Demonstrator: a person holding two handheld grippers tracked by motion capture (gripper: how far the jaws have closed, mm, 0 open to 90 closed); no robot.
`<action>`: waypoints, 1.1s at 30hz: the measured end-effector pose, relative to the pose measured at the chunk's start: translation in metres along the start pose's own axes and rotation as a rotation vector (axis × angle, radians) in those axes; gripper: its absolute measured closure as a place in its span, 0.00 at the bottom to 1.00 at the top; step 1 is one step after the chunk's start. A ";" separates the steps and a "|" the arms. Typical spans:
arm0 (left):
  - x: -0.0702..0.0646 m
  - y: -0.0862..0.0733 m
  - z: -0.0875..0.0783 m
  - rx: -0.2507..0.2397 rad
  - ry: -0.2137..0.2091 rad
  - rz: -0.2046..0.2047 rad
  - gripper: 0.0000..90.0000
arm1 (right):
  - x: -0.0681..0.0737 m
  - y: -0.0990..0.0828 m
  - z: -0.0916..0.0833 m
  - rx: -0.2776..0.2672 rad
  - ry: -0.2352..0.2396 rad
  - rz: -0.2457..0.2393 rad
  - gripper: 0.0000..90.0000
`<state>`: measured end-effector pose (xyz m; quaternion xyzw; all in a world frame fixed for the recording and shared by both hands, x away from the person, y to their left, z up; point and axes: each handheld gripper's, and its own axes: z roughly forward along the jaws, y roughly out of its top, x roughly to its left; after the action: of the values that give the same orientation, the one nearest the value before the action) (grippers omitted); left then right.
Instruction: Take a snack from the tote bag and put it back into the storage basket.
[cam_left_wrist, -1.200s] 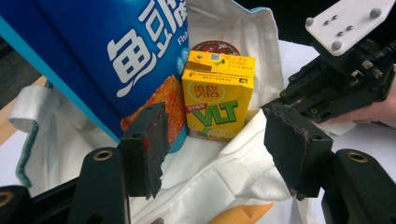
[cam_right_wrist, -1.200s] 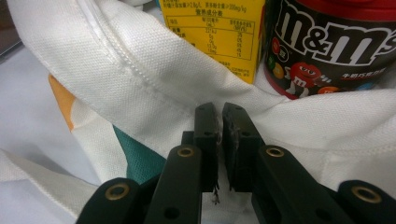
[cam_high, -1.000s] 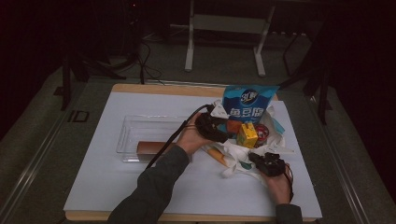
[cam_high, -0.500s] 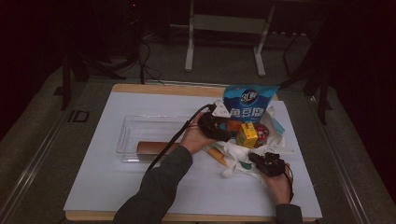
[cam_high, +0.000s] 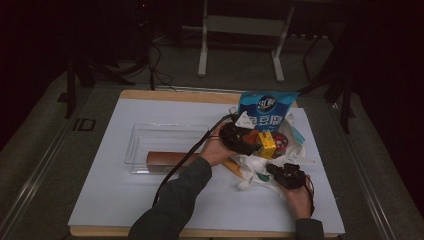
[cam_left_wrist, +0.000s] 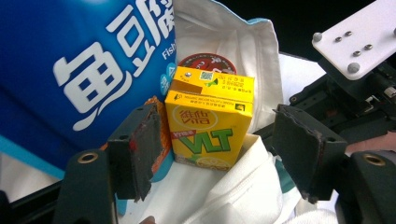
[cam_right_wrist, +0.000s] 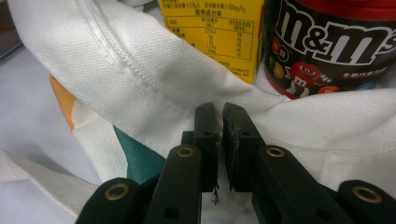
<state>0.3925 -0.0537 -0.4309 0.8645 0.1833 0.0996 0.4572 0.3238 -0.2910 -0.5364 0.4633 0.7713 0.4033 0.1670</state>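
A yellow drink carton (cam_left_wrist: 210, 126) stands upright in the mouth of a white cloth bag (cam_left_wrist: 224, 196), next to a big blue snack bag (cam_left_wrist: 79, 70). My left gripper (cam_left_wrist: 217, 140) straddles the carton; its jaws have just been opening and the pads are off the carton's sides. In the high view the left gripper (cam_high: 250, 142) reaches the carton (cam_high: 267, 145) from the left. My right gripper (cam_right_wrist: 219, 116) is shut on the white bag's rim (cam_right_wrist: 154, 70), below the carton (cam_right_wrist: 210, 32) and a dark M&M's jar (cam_right_wrist: 331, 42). The right gripper (cam_high: 282, 172) sits at the bag's near edge.
A clear plastic tray (cam_high: 150, 142) lies left of the bag on the white table top (cam_high: 125, 200), with a brown box (cam_high: 165, 159) at its near side. The blue snack bag (cam_high: 267, 112) stands behind the cloth bag (cam_high: 260, 167). A cable trails from the left gripper across the tray.
The left hand has shifted only slightly beside the bag. The right hand has kept still with the bag's rim in its jaws.
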 end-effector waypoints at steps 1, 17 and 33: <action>0.000 0.000 0.001 0.000 -0.005 0.000 0.35 | 0.000 0.000 0.000 0.000 0.000 0.000 0.94; 0.003 0.000 0.024 0.021 -0.018 -0.046 0.28 | -0.001 0.000 0.000 0.001 0.005 0.002 0.94; 0.004 -0.001 0.045 0.051 -0.039 -0.031 0.19 | -0.002 0.000 0.000 0.002 0.009 0.004 0.94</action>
<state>0.4117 -0.0856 -0.4570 0.8747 0.1901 0.0711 0.4401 0.3246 -0.2925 -0.5365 0.4632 0.7714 0.4050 0.1625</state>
